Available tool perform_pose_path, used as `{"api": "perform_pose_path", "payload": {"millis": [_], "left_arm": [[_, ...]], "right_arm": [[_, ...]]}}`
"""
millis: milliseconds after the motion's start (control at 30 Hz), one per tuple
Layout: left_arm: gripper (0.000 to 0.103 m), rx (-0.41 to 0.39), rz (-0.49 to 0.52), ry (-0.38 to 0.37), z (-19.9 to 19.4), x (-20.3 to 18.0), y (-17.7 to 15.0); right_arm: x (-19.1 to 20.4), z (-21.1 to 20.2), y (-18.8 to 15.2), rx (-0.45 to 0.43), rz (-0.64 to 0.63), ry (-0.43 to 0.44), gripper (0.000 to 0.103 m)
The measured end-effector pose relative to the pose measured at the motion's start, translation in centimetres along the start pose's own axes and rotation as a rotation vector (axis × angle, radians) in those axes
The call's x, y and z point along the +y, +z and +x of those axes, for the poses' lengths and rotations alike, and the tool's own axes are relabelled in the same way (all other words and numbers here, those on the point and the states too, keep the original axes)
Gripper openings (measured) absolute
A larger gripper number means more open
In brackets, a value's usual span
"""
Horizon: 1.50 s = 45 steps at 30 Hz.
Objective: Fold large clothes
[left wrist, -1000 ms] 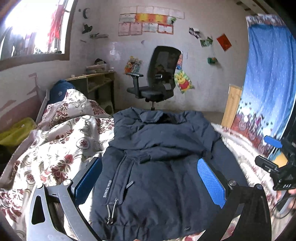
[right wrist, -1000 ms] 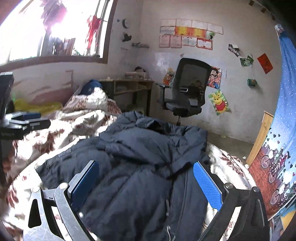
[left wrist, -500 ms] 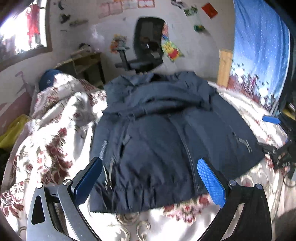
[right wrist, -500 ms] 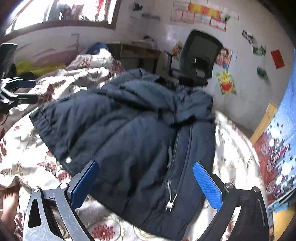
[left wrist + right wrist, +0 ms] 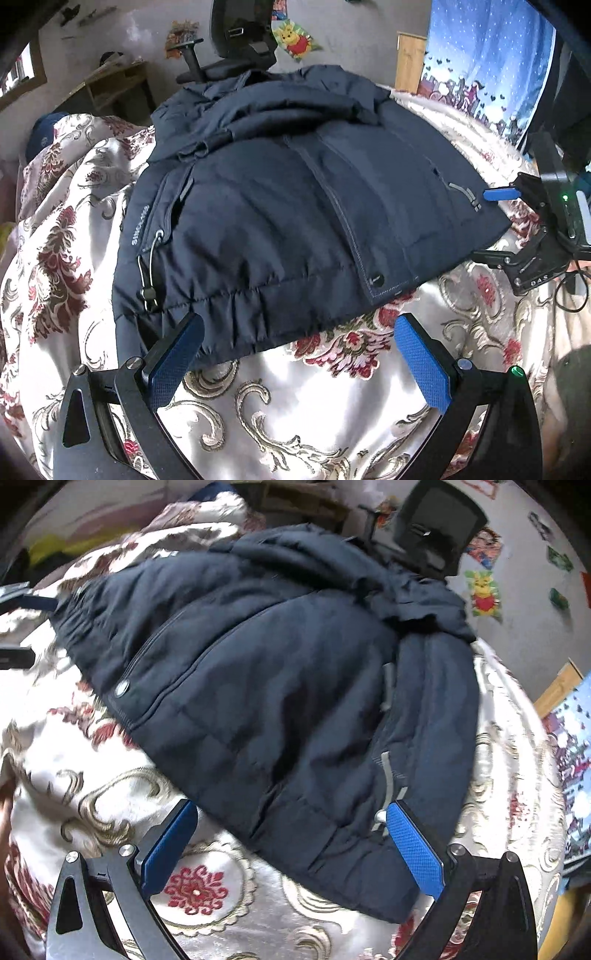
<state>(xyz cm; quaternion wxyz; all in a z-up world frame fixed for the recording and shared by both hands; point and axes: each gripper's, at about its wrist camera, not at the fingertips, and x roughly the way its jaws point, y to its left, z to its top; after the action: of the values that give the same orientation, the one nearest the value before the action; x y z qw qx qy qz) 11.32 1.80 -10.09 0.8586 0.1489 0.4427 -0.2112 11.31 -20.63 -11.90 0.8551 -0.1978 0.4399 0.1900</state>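
Left wrist view first: behind the bed you've got an office chair [image 5: 236, 40] against the wall, a wooden shelf [image 5: 114, 88] to its left and a blue curtain [image 5: 491, 55] on the right; none of it reaches the bedspread [image 5: 314, 406], which has plenty of bare floral fabric right in front of you; your left gripper [image 5: 299, 363] is spread wide with nothing between the pads, hovering at the hem of the navy jacket [image 5: 295, 206]; the left pad overlaps the hem's near corner, the right pad is over bare spread; the jacket lies front-up, collar toward the chair; your right gripper [image 5: 495, 221] sits at the jacket's right edge, fingers apart.

Right wrist view, a bit blurry: same chair [image 5: 439, 520] top right, rumpled spread [image 5: 92, 775] to the left; the right gripper [image 5: 291, 845] is also wide open and empty; jacket [image 5: 277, 679] hem lies between and just past the pads, the right pad over its corner by a zipper pull.
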Motion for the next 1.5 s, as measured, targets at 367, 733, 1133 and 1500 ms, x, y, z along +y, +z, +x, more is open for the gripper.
{"api": "perform_pose_path", "payload": {"millis": [367,733,1133,1500], "left_arm": [[0.101,0.028,0.032,0.032,1.0,-0.5,-1.1],[0.101,0.052,0.086,0.077,2.7,-1.2,-2.0],[0.102,0.009,0.284,0.33,5.2,-2.8,-3.6],[0.102,-0.089,0.33,0.562,6.2,-3.4,-4.3]], "right_arm": [[2.7,3.0,-1.1,0.074,-0.126,-0.141,0.103],[1.4,2.8,-0.3,0.009,-0.075,-0.231,0.101],[-0.4,0.8,1.0,-0.096,0.059,-0.196,0.102],[-0.6,1.2,1.0,-0.095,0.088,-0.17,0.102]]}}
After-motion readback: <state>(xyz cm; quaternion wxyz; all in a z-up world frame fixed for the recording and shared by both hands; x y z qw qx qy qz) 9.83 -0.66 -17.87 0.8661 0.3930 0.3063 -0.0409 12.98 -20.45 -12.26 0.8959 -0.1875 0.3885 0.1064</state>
